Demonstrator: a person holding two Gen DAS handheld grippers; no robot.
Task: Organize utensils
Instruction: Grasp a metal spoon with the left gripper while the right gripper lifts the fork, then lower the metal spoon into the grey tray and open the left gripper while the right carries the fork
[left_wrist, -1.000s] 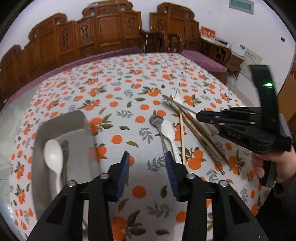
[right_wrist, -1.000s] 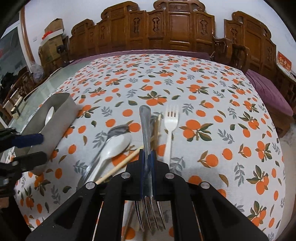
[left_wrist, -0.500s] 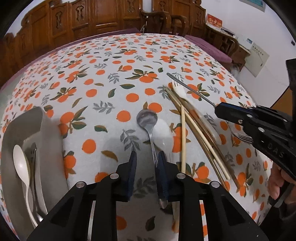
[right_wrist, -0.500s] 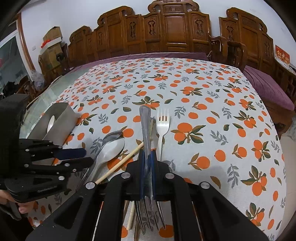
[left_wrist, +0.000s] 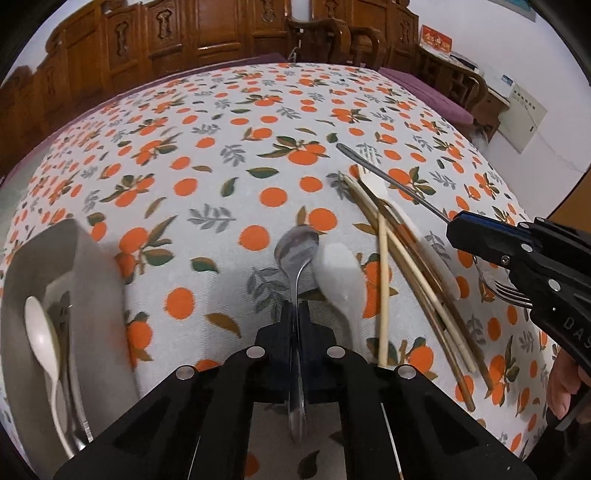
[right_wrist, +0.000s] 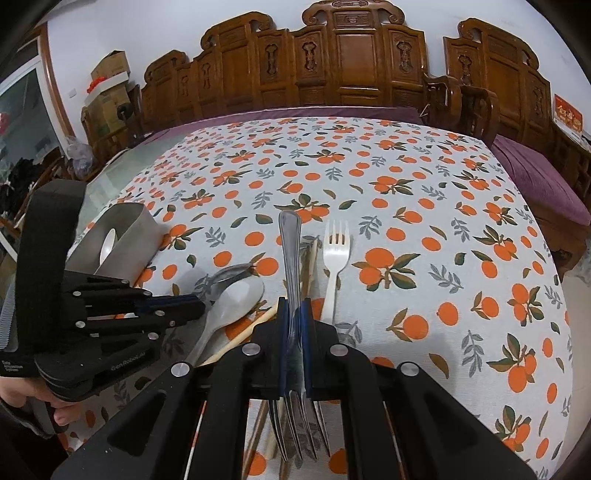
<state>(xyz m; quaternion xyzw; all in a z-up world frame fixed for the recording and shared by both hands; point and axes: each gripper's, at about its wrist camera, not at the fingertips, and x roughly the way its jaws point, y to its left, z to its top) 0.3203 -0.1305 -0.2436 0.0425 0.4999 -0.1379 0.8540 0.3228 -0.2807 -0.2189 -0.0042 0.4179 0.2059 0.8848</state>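
My left gripper (left_wrist: 295, 308) is closing its jaws on the handle of a metal spoon (left_wrist: 297, 247), and the pads press on it. The spoon's bowl rests on the cloth, touching a white plastic spoon (left_wrist: 340, 273). To the right lie several chopsticks (left_wrist: 410, 280) over a white plastic fork (right_wrist: 334, 254). My right gripper (right_wrist: 293, 308) is shut on a metal fork (right_wrist: 290, 247) held above the table, handle forward and tines towards the camera. A grey tray (left_wrist: 96, 295) at the left holds a white spoon (left_wrist: 40, 328) and a metal utensil.
An orange-patterned cloth (right_wrist: 424, 229) covers the table. Carved wooden chairs (right_wrist: 354, 62) line the far edge, and a purple cushioned seat (right_wrist: 539, 184) stands to the right. A person's fingers (left_wrist: 561, 387) hold the right gripper's handle.
My left gripper came down and forward over the metal spoon and closed on its handle. The right gripper stayed in place with the metal fork.
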